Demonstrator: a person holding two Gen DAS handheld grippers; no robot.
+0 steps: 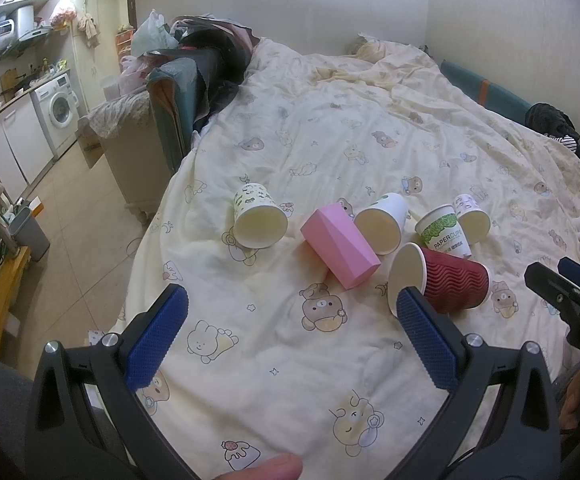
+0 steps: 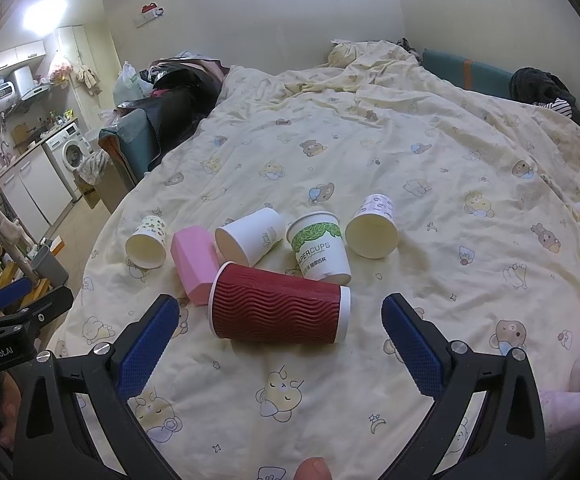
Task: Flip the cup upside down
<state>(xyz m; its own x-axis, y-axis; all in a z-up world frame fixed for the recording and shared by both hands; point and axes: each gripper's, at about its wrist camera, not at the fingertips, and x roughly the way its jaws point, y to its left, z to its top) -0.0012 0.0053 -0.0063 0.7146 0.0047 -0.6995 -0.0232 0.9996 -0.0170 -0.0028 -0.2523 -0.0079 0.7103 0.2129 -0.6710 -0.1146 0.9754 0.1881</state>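
The dark red ribbed paper cup (image 2: 278,308) lies on its side at lower centre of the right wrist frame, long axis left to right, squarely ahead of the spread, empty right gripper (image 2: 280,342), nearer than the equally spread left gripper (image 1: 292,338)

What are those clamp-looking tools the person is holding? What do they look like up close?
Each is a black plastic hand-held gripper, the left gripper and the right gripper alike. Two angled black arms with triangular cut-outs and silver screws carry the fingers, which are faced with dark blue pads of fine ribbed texture. White lettering reading GenRobot.AI marks the left gripper's body in the right wrist view. No cables show.
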